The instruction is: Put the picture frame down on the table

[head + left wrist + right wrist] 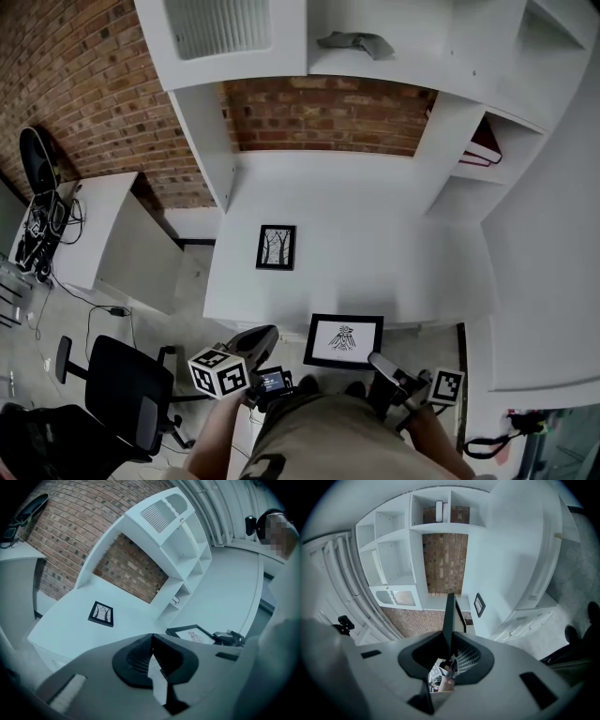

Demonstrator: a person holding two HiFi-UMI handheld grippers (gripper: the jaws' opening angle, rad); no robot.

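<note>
Black picture frame (343, 340) sits pinched edge-on in our right gripper (377, 360) fingers, at the white surface's (375, 244) near edge, not yet down. Left gripper (265, 336) fingers pressed together, empty. Next, we reckon: fwd, lower flat, clear of small frame (277, 247).

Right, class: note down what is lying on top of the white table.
One small black frame lies flat on the table. The larger frame, held at its front edge, hides a strip there.

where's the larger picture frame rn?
Head view, bottom centre: larger picture frame at the table's near edge, held by the right gripper, closer in than the small frame.
</note>
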